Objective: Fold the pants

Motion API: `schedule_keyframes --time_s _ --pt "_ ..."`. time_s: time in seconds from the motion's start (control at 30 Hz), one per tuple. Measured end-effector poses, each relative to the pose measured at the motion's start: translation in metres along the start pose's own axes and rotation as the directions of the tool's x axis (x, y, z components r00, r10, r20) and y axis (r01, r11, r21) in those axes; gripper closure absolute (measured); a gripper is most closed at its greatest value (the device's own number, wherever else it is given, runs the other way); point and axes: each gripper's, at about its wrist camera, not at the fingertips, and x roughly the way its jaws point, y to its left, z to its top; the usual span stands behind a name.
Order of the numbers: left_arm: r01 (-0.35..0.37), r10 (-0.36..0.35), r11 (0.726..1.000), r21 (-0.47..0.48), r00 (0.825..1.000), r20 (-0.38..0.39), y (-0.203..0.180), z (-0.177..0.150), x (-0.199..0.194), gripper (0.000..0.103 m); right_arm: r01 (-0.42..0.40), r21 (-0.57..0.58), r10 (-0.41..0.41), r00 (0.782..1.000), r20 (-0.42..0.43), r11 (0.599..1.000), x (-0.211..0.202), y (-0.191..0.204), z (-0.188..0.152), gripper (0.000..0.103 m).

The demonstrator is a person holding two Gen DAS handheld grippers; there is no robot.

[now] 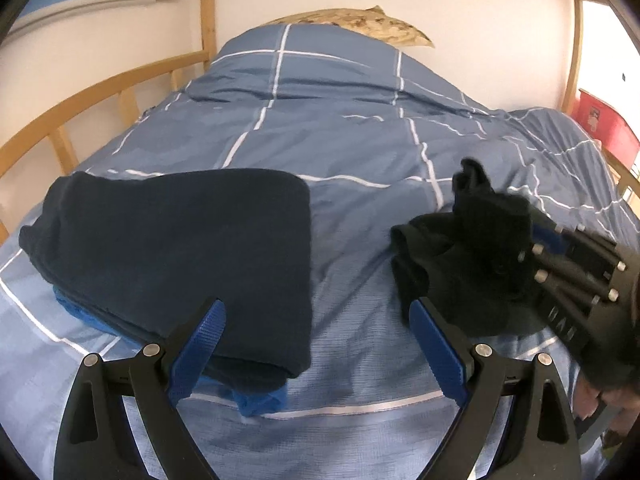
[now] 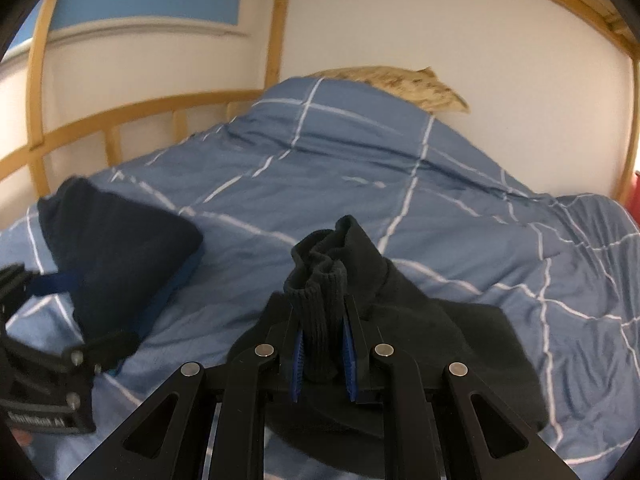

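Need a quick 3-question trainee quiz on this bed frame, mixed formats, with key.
1. True or false: the right gripper is shut on the black pants.
2. The left gripper is: A) open, holding nothing B) shut on the duvet C) shut on the folded stack.
3. Fill in: under the folded navy garment peeks a ____ garment.

Key: 1 true; 2 A; 3 blue.

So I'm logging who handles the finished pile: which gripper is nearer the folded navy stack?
Left. The left gripper hovers open right at the folded navy stack's near edge; the right gripper is off to the side, shut on black pants.
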Motion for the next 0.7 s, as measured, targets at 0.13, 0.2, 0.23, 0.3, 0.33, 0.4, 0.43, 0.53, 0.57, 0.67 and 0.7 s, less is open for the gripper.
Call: schedule_keyframes --time_s 0.13,0.2,0.23,0.3,0.33,0.4,0.43,0.53,0.57,0.67,0.7 --pt "-0.012 0.012 1.000 -0.001 1.000 0.003 0.001 0.000 0.002 0.009 -0.038 -0.003 0.037 0.998 -0.044 0.999 0.015 0.009 -0.008 0.086" --pt "-0.009 0.009 1.000 0.003 1.000 0.001 0.000 -0.001 0.003 0.009 -0.055 0.005 0.056 0.997 -0.054 0.998 0.018 0.012 -0.012 0.085" --pt "-0.004 0.004 1.000 0.002 1.000 0.002 0.001 -0.001 0.003 0.009 -0.063 0.005 0.063 0.996 -0.061 0.998 0.019 0.013 -0.014 0.085" --pt "0.013 -0.013 1.000 -0.002 1.000 0.006 0.001 0.000 0.002 0.009 -0.080 0.005 0.080 0.994 -0.070 0.997 0.020 0.013 -0.018 0.084" --pt "0.021 -0.021 1.000 -0.006 1.000 0.011 0.002 0.001 0.001 0.009 -0.083 0.006 0.083 0.994 -0.075 0.997 0.021 0.013 -0.020 0.084" --pt "0.062 -0.062 0.998 -0.010 0.998 0.009 0.002 0.010 -0.002 0.009 -0.093 0.011 0.094 0.992 -0.081 0.996 0.022 0.012 -0.023 0.083" --pt "0.103 -0.103 0.995 -0.017 0.995 0.005 0.002 0.016 -0.004 0.009 -0.093 0.011 0.094 0.993 -0.078 0.996 0.021 0.012 -0.025 0.083" --pt "0.256 -0.257 0.966 -0.013 0.966 -0.029 -0.003 0.043 0.005 0.011 -0.072 0.019 0.073 0.997 -0.038 0.997 0.017 0.014 -0.031 0.083" --pt "0.285 -0.285 0.958 -0.019 0.957 -0.048 -0.005 0.053 0.011 0.021 -0.067 0.028 0.067 0.997 -0.027 0.997 0.016 0.014 -0.033 0.083" --pt "0.390 -0.389 0.921 -0.020 0.913 -0.121 -0.018 0.075 0.033 0.024 -0.037 0.048 0.037 0.999 0.004 0.998 0.014 0.017 -0.038 0.083" --pt "0.399 -0.399 0.917 -0.024 0.907 -0.136 -0.022 0.079 0.039 0.025 -0.028 0.054 0.027 1.000 0.015 0.998 0.013 0.018 -0.040 0.083"
